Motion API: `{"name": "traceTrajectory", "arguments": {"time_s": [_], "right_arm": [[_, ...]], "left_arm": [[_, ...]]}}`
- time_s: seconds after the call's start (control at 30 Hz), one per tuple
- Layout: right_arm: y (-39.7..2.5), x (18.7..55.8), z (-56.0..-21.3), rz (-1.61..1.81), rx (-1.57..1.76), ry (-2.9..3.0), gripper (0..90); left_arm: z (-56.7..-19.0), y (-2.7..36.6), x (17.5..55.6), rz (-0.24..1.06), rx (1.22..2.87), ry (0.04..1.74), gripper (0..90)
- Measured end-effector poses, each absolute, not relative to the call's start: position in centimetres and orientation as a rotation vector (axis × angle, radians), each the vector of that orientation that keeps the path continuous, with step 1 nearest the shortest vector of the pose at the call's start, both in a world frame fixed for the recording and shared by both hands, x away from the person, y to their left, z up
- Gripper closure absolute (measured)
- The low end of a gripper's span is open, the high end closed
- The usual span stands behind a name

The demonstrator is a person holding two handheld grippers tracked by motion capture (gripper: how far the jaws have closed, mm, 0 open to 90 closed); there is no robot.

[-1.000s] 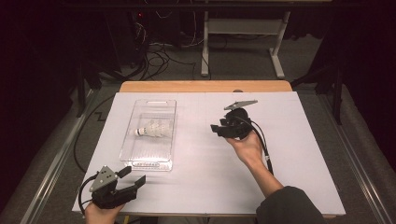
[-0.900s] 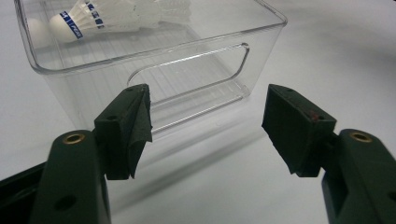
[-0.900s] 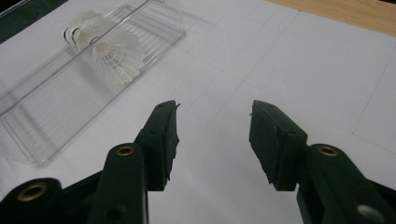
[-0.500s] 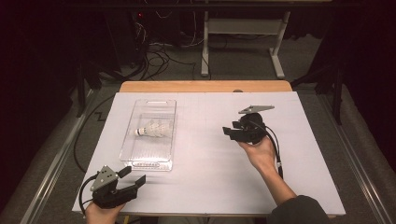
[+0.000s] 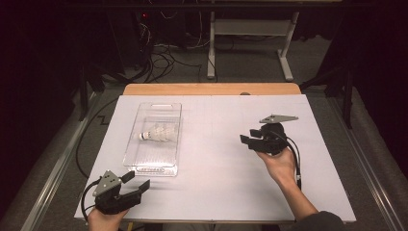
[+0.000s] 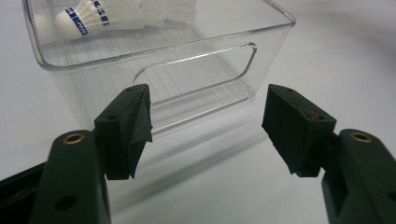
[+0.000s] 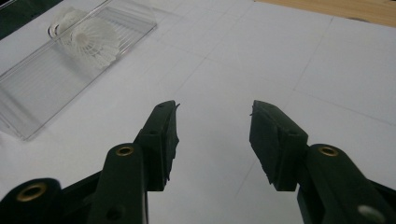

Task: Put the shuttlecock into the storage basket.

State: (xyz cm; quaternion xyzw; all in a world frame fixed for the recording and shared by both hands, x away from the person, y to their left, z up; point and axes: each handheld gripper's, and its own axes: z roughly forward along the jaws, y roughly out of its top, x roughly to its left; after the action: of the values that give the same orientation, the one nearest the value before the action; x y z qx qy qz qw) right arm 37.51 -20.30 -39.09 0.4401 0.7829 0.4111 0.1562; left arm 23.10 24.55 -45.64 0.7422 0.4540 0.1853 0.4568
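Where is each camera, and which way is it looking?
High view: above the table's near side, facing forward and down; both hands and the left gripper and right gripper show.
Left gripper view: rides that gripper, facing the clear plastic rectangular box; open jaws.
Right gripper view: faces the white table; open jaws.
All share the white feathered shuttlecock.

We are seeing the white table [image 5: 216, 159] glowing brightly under overhead light while the floor and background beyond are sinking into near-black. In the gripper views, soft shadows are falling beneath the clear bin [image 6: 159, 79], glare is tracing its rims, and the near black jaws are blurring slightly.
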Motion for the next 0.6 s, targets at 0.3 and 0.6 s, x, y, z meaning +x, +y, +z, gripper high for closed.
{"name": "traceTrajectory", "arguments": {"time_s": [0.3,0.6], "right_arm": [[-22.8,36.2,-40.1,1.192,1.285,2.198,51.6],[-24.2,35.2,-40.7,1.199,1.296,2.177,50.5]], "left_arm": [[-45.7,24.5,23.2,0.455,1.831,1.123,33.4],[-45.7,24.5,23.2,0.456,1.829,1.127,33.4]]}}
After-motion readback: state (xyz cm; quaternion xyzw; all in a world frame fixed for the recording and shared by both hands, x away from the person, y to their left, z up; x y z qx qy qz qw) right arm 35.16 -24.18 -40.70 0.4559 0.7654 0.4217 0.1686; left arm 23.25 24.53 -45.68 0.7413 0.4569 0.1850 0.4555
